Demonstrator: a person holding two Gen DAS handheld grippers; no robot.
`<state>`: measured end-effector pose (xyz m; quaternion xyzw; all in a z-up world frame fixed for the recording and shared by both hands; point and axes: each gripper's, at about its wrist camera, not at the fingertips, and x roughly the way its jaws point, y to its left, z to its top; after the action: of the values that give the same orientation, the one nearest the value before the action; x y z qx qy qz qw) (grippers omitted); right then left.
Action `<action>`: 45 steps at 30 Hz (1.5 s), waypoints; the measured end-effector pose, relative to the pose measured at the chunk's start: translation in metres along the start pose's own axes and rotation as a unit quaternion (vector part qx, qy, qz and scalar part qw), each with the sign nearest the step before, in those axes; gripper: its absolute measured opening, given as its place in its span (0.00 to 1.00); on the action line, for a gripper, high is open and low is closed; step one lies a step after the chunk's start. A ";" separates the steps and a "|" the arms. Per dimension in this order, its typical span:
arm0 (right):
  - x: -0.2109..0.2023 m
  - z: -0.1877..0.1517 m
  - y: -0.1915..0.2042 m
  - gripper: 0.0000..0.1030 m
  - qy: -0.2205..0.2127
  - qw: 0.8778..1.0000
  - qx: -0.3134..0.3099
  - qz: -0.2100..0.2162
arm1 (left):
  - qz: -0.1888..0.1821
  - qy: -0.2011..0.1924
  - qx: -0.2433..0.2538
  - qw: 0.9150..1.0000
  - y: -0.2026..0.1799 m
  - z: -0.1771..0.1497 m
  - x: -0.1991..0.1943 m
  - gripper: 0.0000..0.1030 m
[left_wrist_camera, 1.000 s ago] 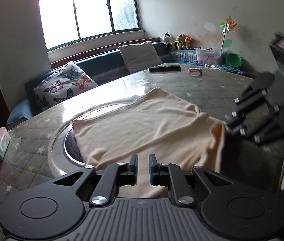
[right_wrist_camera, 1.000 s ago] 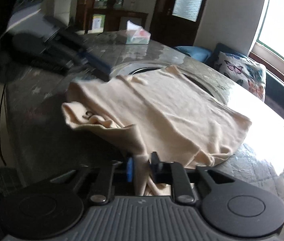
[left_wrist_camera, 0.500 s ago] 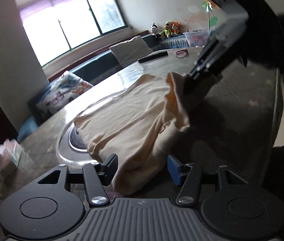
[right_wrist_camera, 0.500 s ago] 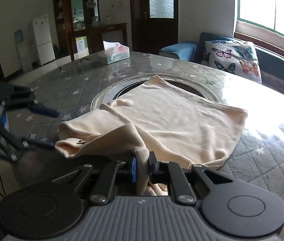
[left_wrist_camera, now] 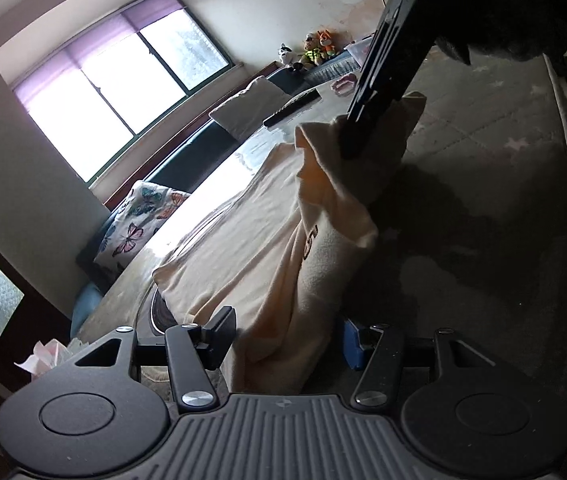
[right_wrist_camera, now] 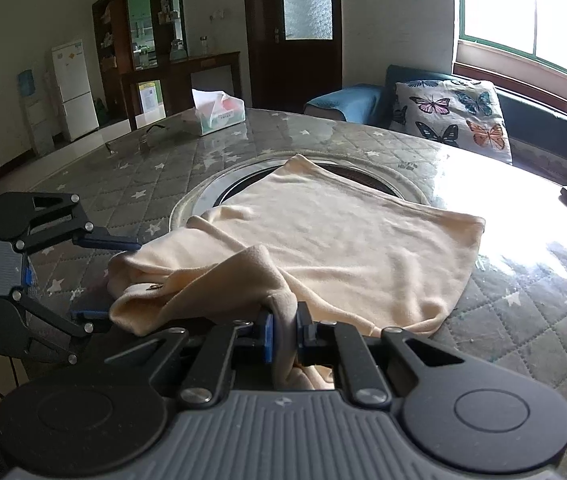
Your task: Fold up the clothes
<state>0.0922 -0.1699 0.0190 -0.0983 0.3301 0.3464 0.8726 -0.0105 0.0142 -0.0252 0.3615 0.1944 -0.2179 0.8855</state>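
Note:
A cream shirt lies on the round quilted table, its near edge bunched up. My right gripper is shut on a pinched fold of that edge and holds it a little above the table. In the left wrist view the same gripper comes down from the upper right with cloth hanging from it. My left gripper straddles the bunched corner. Its jaws are closing, cloth sits between them, and the pads do not visibly press on it.
A metal ring is set into the table's middle, partly under the shirt. A tissue box stands at the far side. A remote and a small pink item lie near the window side. A butterfly cushion rests on the bench.
My left gripper went from shut to open, rolled, and dropped onto the shirt's near corner. The right gripper stayed shut on the cloth and raised the edge slightly.

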 end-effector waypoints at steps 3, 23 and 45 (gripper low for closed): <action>0.000 0.000 0.001 0.08 -0.002 1.000 -0.003 -0.002 | -0.010 0.003 -0.013 1.000 0.007 0.001 0.002 0.18; -0.107 -0.022 0.041 0.06 -0.056 0.997 -0.046 0.028 | -0.073 -0.037 -0.133 0.988 0.033 0.029 -0.114 0.08; 0.016 0.048 -0.054 0.06 0.026 0.999 0.037 0.022 | -0.120 0.074 -0.254 0.957 0.138 0.025 0.078 0.11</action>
<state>0.1613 -0.1815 0.0423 -0.0679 0.3674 0.3504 0.8589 0.1316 0.0661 0.0289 0.1134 0.3503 -0.2382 0.8987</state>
